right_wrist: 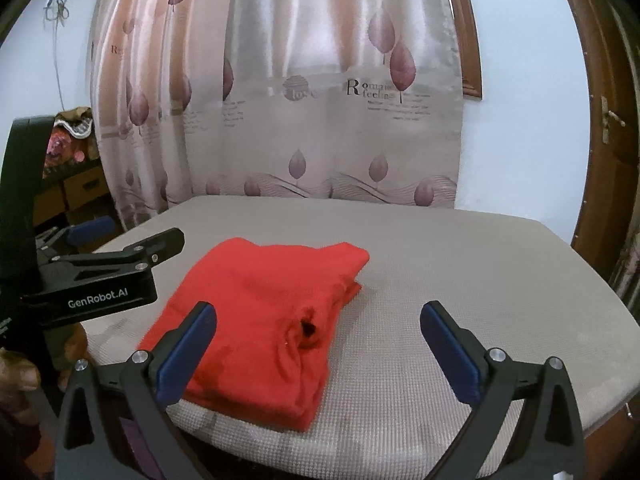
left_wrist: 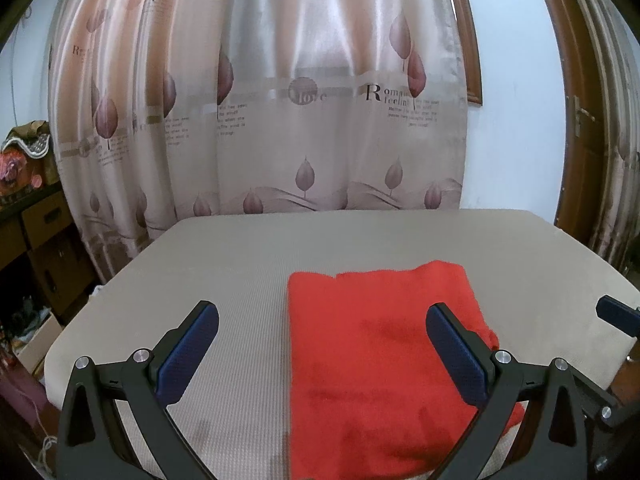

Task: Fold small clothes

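The red garment (left_wrist: 380,360) lies folded into a neat oblong on the padded grey bench (left_wrist: 240,264), toward the near edge, its long axis running from the near edge away toward the patterned curtain (left_wrist: 260,100); its layered, folded edges show along the side facing the right tool (right_wrist: 318,348), with a small dark pucker in the cloth there.

Seen from the left tool (left_wrist: 322,344), the garment sits ahead and a little to the right, so that this tool's right finger hangs over the cloth while its left finger hangs over bare bench; from the right tool the garment sits ahead and to the left, its left finger over the cloth's near corner and its right finger over bare bench; the garment thus lies between the two tools, and neither looks clearly nearer than the other.

Both tools stand with their jaws spread wide and nothing between the blue pads; I cannot see either one touching the cloth. The fold looks finished or nearly so; any further fold would, I judge, go across the long axis, each tool taking a near corner.
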{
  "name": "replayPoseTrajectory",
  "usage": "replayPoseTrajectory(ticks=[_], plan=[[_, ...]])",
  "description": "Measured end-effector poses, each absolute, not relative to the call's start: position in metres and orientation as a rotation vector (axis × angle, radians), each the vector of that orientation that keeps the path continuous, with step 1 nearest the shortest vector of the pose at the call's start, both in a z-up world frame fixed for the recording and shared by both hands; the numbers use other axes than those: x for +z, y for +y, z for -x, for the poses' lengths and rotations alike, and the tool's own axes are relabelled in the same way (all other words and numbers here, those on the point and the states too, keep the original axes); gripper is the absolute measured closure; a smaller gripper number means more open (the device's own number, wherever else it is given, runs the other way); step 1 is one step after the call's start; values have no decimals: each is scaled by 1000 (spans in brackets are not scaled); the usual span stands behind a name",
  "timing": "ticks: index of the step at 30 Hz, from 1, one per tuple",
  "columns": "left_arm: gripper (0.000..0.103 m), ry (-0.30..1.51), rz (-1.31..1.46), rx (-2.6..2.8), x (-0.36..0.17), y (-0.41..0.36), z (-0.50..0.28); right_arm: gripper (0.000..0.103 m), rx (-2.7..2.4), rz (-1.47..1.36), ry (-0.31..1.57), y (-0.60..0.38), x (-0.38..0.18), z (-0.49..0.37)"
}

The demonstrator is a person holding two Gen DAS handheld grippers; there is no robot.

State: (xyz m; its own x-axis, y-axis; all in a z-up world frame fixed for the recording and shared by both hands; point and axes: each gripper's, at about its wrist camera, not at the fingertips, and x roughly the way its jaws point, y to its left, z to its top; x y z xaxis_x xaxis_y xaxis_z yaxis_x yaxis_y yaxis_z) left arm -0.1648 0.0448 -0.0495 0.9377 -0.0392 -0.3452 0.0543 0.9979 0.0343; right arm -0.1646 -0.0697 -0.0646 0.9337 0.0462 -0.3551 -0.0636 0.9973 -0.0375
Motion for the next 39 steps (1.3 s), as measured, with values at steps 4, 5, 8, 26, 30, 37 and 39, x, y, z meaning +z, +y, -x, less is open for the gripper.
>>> replayPoseTrajectory(ticks=[4,5,8,26,30,37,39], plan=[[0,360,-45,-47,-53,46,162,1,56,41,364,-70,-66,164],[0,366,-42,-48,-54,47,160,1,55,41,367,-71,-66,163],[0,374,-41,-46,-57,47,158,1,60,42,373,-72,-67,161],[0,393,-39,-59,-67,45,158,1,80,47,405,-69,-76,153],[0,396,-39,-64,-69,45,157,1,81,46,408,-69,-77,152],[0,399,-32,-68,-70,46,157,1,80,44,411,-68,-78,152],[0,399,-31,-68,-71,46,158,1,83,44,411,-68,-78,152]])
